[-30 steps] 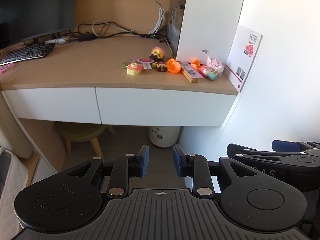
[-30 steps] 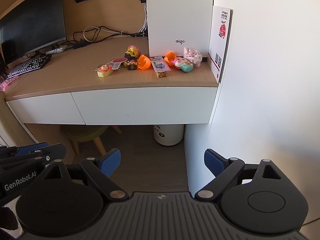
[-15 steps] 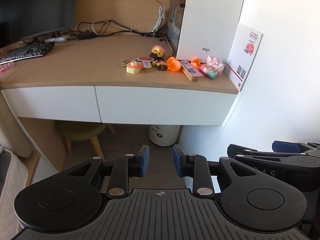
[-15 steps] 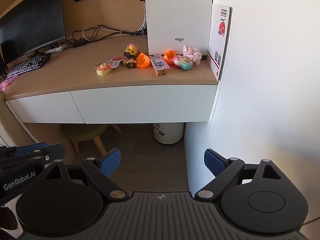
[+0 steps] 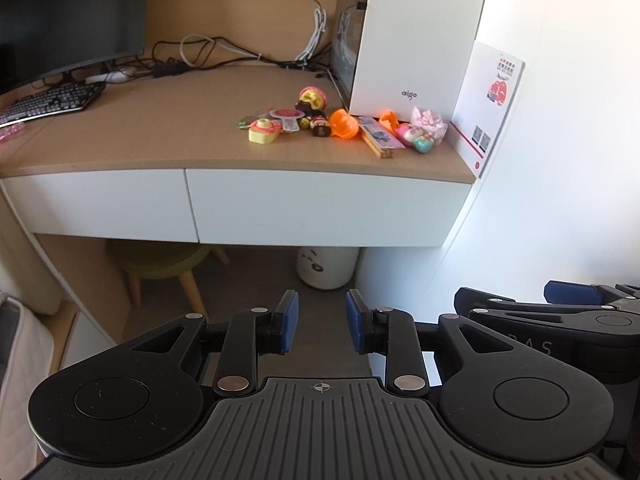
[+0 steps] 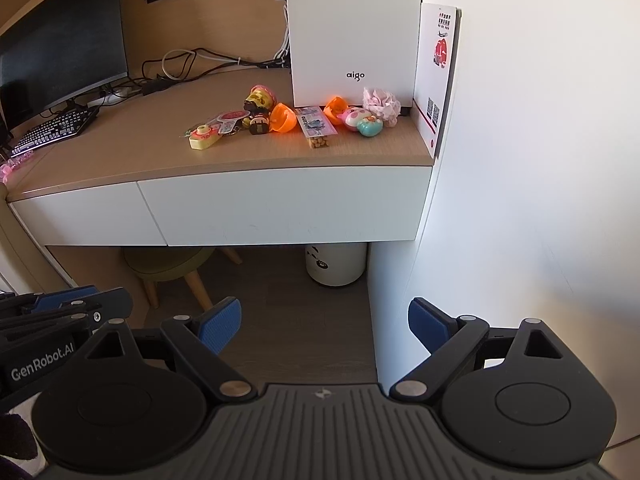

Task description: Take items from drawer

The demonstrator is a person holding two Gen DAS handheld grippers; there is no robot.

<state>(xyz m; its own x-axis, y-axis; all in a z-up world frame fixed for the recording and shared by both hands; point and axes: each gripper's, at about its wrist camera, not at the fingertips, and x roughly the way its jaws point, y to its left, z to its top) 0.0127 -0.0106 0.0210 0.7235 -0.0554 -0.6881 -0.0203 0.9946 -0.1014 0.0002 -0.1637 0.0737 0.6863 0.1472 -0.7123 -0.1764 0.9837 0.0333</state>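
Note:
Two white drawer fronts sit shut under the wooden desk: the wide right drawer [image 5: 320,204] [image 6: 280,208] and the left drawer [image 5: 100,200] [image 6: 84,216]. On the desktop above lie several small toys: a yellow toy camera [image 5: 263,134] [image 6: 204,138], an orange capsule half [image 5: 344,124] [image 6: 285,117], a snack packet [image 5: 380,140] [image 6: 316,126] and a pink-and-teal toy [image 5: 418,138] [image 6: 362,120]. My left gripper [image 5: 322,326] hangs well back from the desk, narrowly open and empty. Beside it, my right gripper [image 6: 324,326] is wide open and empty.
A white computer case [image 5: 416,32] and a propped card [image 5: 494,104] stand at the desk's right end against the white wall. A monitor [image 6: 60,48], keyboard [image 5: 52,100] and cables fill the back left. Under the desk are a green stool [image 5: 164,260] and a white bin [image 5: 326,266].
Both views have drifted only slightly. The drawers stay shut and neither gripper's opening has changed.

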